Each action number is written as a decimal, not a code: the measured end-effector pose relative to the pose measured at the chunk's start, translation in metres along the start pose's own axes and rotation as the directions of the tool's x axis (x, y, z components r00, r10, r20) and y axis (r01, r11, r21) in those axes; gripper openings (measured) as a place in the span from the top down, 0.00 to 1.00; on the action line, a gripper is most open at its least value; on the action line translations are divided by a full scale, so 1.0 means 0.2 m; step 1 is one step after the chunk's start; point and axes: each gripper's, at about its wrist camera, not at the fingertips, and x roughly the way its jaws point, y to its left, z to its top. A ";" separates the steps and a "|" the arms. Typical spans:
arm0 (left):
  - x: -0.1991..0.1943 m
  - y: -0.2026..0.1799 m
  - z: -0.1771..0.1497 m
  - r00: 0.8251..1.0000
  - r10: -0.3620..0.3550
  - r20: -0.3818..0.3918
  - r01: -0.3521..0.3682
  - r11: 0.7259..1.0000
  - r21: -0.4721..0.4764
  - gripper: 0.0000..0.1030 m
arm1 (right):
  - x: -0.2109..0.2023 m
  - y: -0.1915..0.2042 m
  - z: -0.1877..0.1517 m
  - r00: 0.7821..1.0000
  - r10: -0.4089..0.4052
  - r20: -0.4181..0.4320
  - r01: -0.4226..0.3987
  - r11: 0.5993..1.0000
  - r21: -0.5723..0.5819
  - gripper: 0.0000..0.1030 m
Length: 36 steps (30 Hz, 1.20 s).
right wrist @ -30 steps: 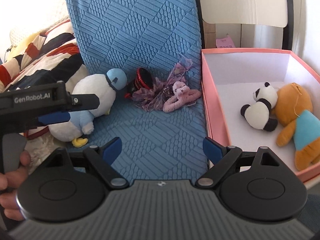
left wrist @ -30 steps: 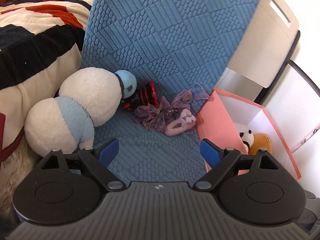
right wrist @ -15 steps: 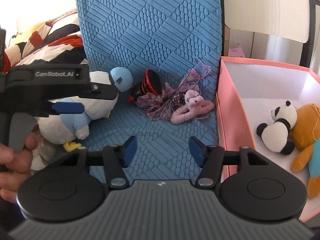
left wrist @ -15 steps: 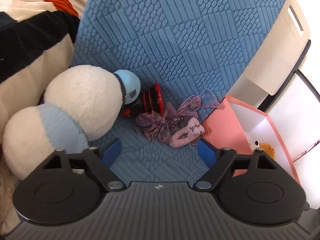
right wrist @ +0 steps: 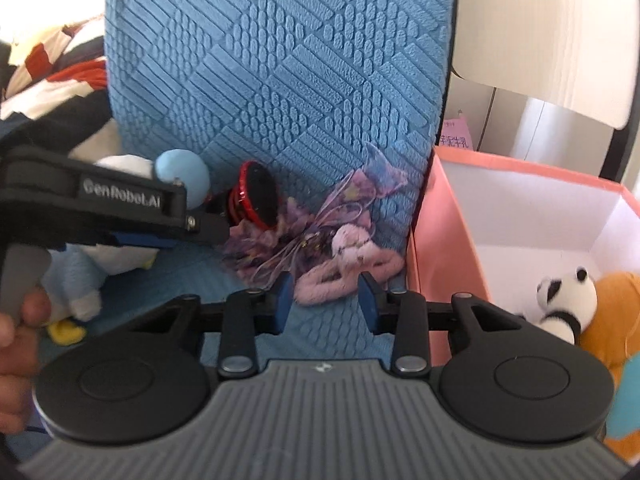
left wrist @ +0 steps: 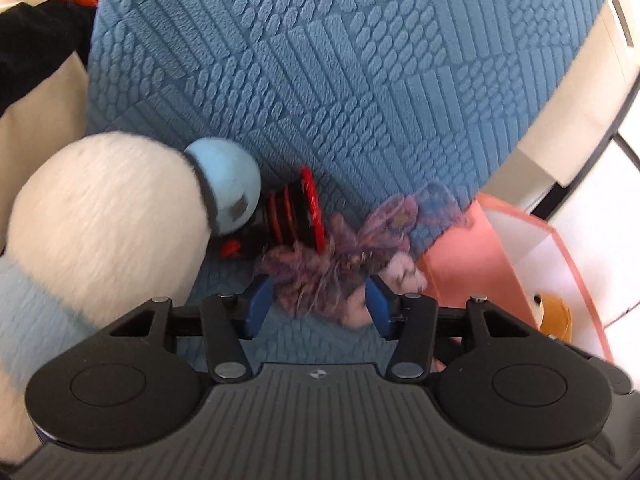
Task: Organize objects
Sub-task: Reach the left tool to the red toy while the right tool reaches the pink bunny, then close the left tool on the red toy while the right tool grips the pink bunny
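Observation:
A purple frilly fabric bundle (left wrist: 320,280) lies on the blue chair seat (left wrist: 224,332), and a pink plush toy (left wrist: 400,272) lies against its right side. My left gripper (left wrist: 320,309) is low over the bundle with its jaws closing. The frills sit between the blue pads, which do not visibly press on them. In the right wrist view the pink plush toy (right wrist: 340,272) lies between the tips of my right gripper (right wrist: 325,304), whose jaws are also closing without pressing. My left gripper (right wrist: 208,228) reaches in from the left beside the purple bundle (right wrist: 276,240).
A big white and blue penguin plush (left wrist: 100,240) fills the left of the seat. A red and black round item (left wrist: 300,212) leans on the chair back. The pink box (right wrist: 424,240) on the right holds a panda (right wrist: 560,300) and an orange bear (right wrist: 616,312). A hand (right wrist: 16,320) holds the left gripper.
Both grippers have moved forward and down toward the purple bundle and the pink plush. Their jaws have narrowed from wide open. The toys look larger and closer.

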 end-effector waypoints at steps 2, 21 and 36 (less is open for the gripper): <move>0.03 0.00 0.04 1.000 0.005 0.024 -0.005 1.000 -0.006 0.44 | 0.06 -0.01 0.02 1.000 -0.011 -0.006 0.011 1.000 -0.006 0.63; 0.33 -0.01 0.22 0.995 0.092 0.035 -0.092 0.996 0.015 0.72 | 0.40 -0.05 0.17 0.995 -0.061 -0.082 0.057 0.997 -0.054 0.65; 0.16 -0.02 0.15 0.999 0.034 0.012 -0.034 0.999 -0.036 0.74 | 0.29 -0.10 0.18 0.995 -0.032 -0.094 0.030 0.999 -0.023 0.94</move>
